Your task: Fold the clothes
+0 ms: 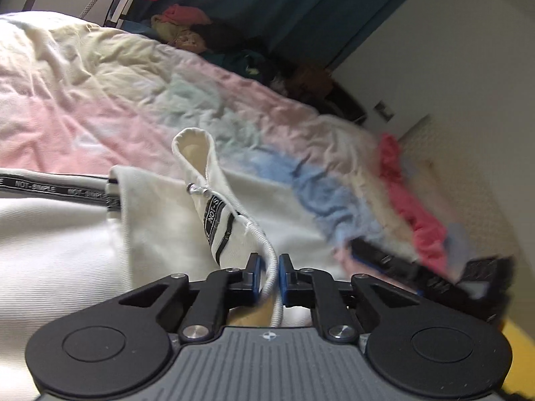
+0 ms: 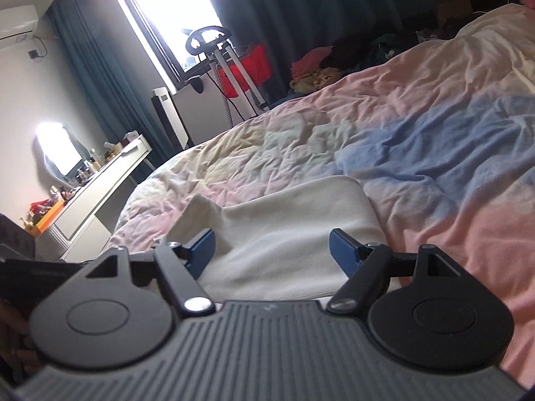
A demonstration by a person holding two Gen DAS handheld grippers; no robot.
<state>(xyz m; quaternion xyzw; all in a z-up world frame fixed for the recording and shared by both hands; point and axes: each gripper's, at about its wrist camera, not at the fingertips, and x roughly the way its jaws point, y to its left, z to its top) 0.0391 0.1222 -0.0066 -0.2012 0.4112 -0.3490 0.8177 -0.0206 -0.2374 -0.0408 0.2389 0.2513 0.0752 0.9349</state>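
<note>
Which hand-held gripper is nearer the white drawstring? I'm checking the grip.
Left. The left hand-held gripper is shut on the white drawstring; the right hand-held gripper hovers open above white fabric, no drawstring visible.

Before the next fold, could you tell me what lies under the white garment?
The white garment lies on a pastel bedspread, visible all round it. Whatever sits directly beneath is covered. The left gripper is shut on its drawstring.

This is a bedroom in a home — a wide bed (image 2: pixel 418 140) with a crumpled pastel cover fills most of it. Dark blue curtains (image 2: pixel 100 67) hang beside a bright window (image 2: pixel 174 10), and a white dressing table (image 2: pixel 110 173) carries a mirror (image 2: pixel 58 148) and small bottles — clothes (image 2: pixel 314 67) lie heaped behind the bed.
</note>
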